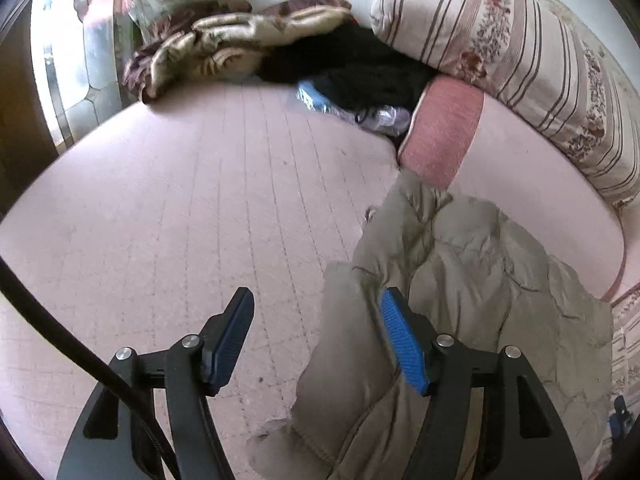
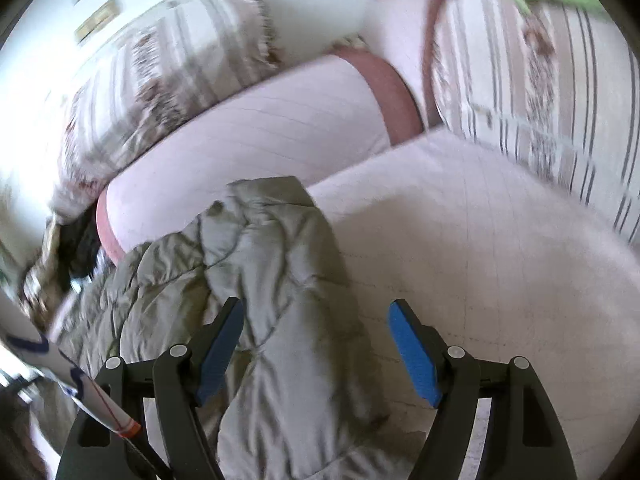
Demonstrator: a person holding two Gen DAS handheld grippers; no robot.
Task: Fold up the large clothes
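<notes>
A large olive-grey quilted jacket (image 1: 460, 280) lies crumpled on a pink bed cover (image 1: 180, 200). It also shows in the right wrist view (image 2: 272, 280). My left gripper (image 1: 316, 320) is open just above the jacket's left edge, its right finger over the fabric and its left finger over the bare cover. My right gripper (image 2: 316, 332) is open above the jacket's right part, with a fold of fabric between its fingers. Neither holds anything.
A striped floral bolster (image 1: 520, 52) and a pink cushion (image 1: 444, 128) lie behind the jacket. A pile of brown, beige and black clothes (image 1: 280, 48) sits at the far end of the bed. A window (image 1: 60, 60) is at the left.
</notes>
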